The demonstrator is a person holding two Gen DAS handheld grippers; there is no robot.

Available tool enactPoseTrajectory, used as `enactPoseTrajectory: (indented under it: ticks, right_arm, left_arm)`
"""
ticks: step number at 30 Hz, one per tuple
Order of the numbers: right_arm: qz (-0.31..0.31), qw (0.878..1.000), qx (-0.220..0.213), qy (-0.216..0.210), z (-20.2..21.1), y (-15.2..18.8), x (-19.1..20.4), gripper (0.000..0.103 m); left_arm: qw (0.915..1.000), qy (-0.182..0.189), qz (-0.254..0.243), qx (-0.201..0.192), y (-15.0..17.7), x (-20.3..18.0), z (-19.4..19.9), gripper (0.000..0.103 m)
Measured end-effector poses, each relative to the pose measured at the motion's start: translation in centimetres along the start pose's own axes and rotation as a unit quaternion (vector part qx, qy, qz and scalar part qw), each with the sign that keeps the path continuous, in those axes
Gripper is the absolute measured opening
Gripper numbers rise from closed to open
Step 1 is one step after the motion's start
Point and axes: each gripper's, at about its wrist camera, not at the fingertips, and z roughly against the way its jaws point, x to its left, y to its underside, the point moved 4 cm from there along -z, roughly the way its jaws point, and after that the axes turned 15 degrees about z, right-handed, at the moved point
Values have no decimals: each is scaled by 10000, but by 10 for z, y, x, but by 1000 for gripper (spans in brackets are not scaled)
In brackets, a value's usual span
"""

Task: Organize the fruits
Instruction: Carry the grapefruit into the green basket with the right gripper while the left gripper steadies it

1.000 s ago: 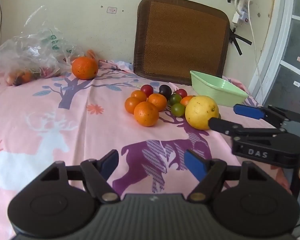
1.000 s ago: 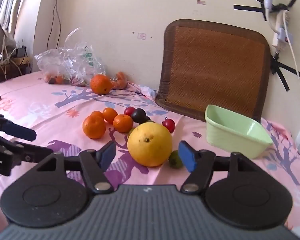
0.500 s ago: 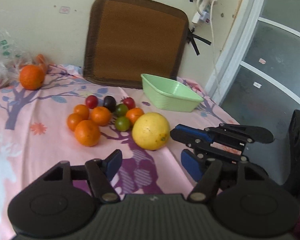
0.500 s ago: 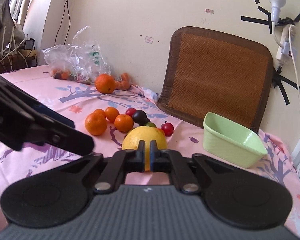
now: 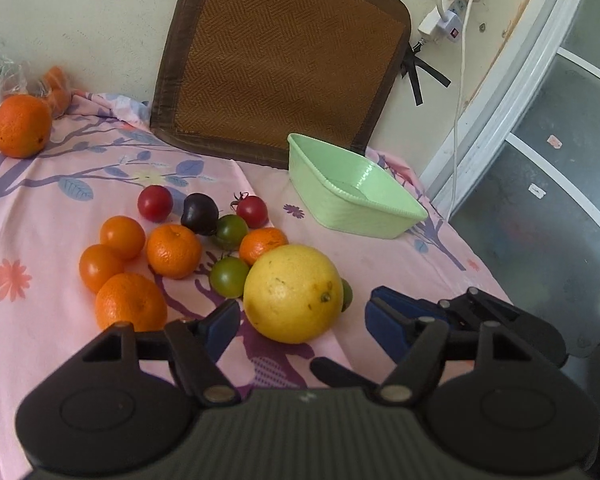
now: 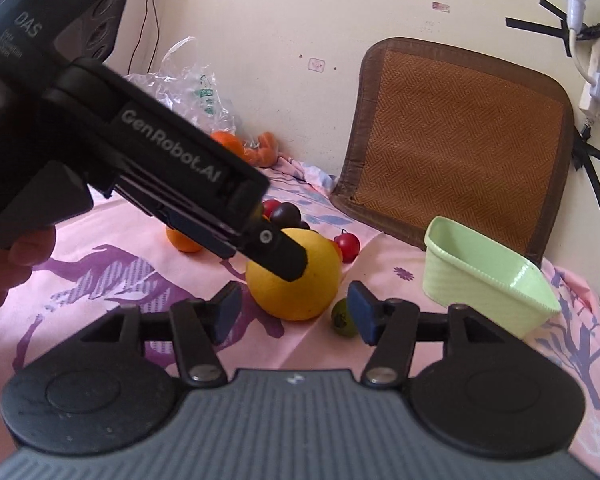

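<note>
A big yellow grapefruit (image 5: 292, 292) lies on the pink tablecloth, at the front right of a cluster of tangerines (image 5: 174, 250) and red, green and dark cherry tomatoes (image 5: 230, 276). My left gripper (image 5: 304, 328) is open just short of the grapefruit, its jaws closing slightly and its pads clear of the fruit. In the right wrist view the same grapefruit (image 6: 300, 284) sits just beyond my right gripper (image 6: 296, 312), whose jaws are opening with nothing pressed between them. The left gripper's black finger crosses in front of the fruit there. An empty green basin (image 5: 356, 200) stands at the right.
A large orange (image 5: 20, 126) and a plastic bag (image 6: 188, 88) of fruit lie at the far left by the wall. A woven cushion (image 5: 280, 52) leans on the wall behind the basin. A small green fruit (image 6: 342, 318) sits beside the grapefruit. The table edge drops off at the right.
My left gripper swung right and closer to the grapefruit, now crossing the right wrist view. My right gripper shut half a second ago and has reopened.
</note>
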Motion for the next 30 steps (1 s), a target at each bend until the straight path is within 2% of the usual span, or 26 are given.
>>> enactPoseTrajectory:
  ticks: [4, 5, 6, 7, 10, 14, 17, 20, 24, 27, 30]
  right_arm:
    - [115, 9996, 254, -11, -26, -3, -2, 63]
    - [102, 9996, 260, -76, -30, -4, -2, 64]
    - [103, 9995, 279, -95, -35, -4, -3, 66]
    - [156, 9994, 303, -54, -38, -3, -3, 65]
    - [-47, 9999, 71, -75, -26, -3, -4, 63]
    - [170, 9949, -470, 873, 8, -5, -19, 63]
    - [-106, 9868, -467, 1545, 10, 2, -63, 63]
    - [-477, 9806, -212, 1891, -6, 16, -108, 63]
    - [-967, 9761, 166, 1937, -29, 37, -147, 63]
    - [-1117, 9734, 253, 1983, -37, 46, -156, 63]
    - [-1182, 9733, 353, 1935, -47, 47, -153, 63]
  left_arm:
    - [9999, -107, 57, 91, -3, -1, -17, 71]
    - [9998, -117, 95, 127, -3, 0, -21, 69]
    - [9997, -173, 106, 104, -1, 1, -24, 63]
    - [9997, -207, 98, 69, 0, 1, -25, 62]
    - [9992, -155, 374, -22, 2, -4, -12, 62]
    - [9993, 203, -89, -293, -12, -48, -8, 63]
    - [9969, 448, -562, -307, -34, -91, -44, 63]
    - [9956, 682, -640, -104, -54, -114, -98, 63]
    - [9978, 588, -257, 189, -66, -119, -159, 64]
    - [9979, 593, -101, 252, -67, -117, -178, 64]
    - [9987, 395, -127, 284, -67, -118, -190, 64]
